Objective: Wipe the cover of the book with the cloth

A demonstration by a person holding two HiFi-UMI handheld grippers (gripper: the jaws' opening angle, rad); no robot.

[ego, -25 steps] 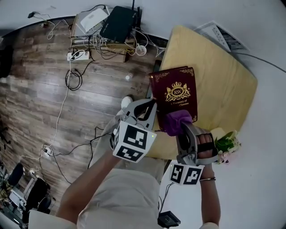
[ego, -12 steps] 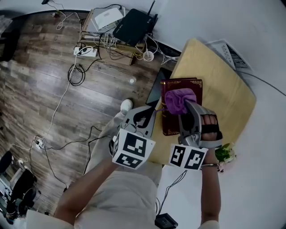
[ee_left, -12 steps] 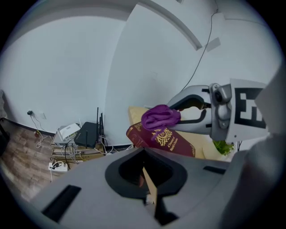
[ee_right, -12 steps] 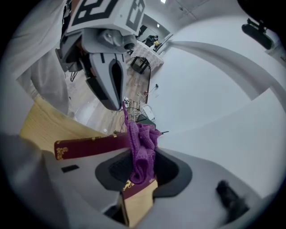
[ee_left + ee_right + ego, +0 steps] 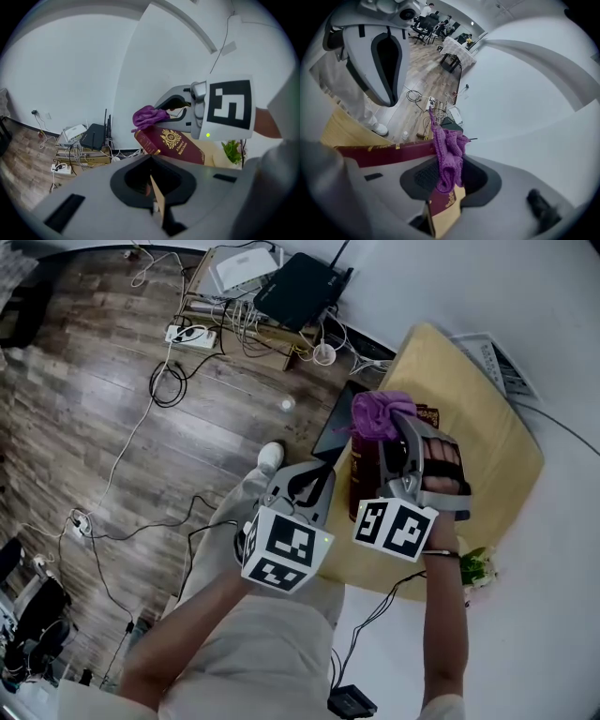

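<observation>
A dark red book (image 5: 364, 486) with a gold crest (image 5: 171, 138) lies on the yellow table (image 5: 483, 432); my right gripper hides most of it in the head view. My right gripper (image 5: 394, 425) is shut on a bunched purple cloth (image 5: 379, 414), which rests over the book's far end. In the right gripper view the cloth (image 5: 449, 151) hangs between the jaws above the red cover (image 5: 384, 153). My left gripper (image 5: 317, 482) hovers at the table's near-left edge, short of the book, jaws together with nothing in them. The left gripper view shows the cloth (image 5: 148, 116) and book ahead.
A black slab (image 5: 334, 431) pokes out beside the book's left edge. A small green plant (image 5: 476, 568) stands at the table's near right, printed papers (image 5: 495, 354) at its far corner. Routers (image 5: 302, 289), a power strip (image 5: 188, 336) and loose cables lie on the wooden floor.
My right gripper has carried the purple cloth along the cover from the book's near end to its far end. My left gripper has stayed near the table edge.
</observation>
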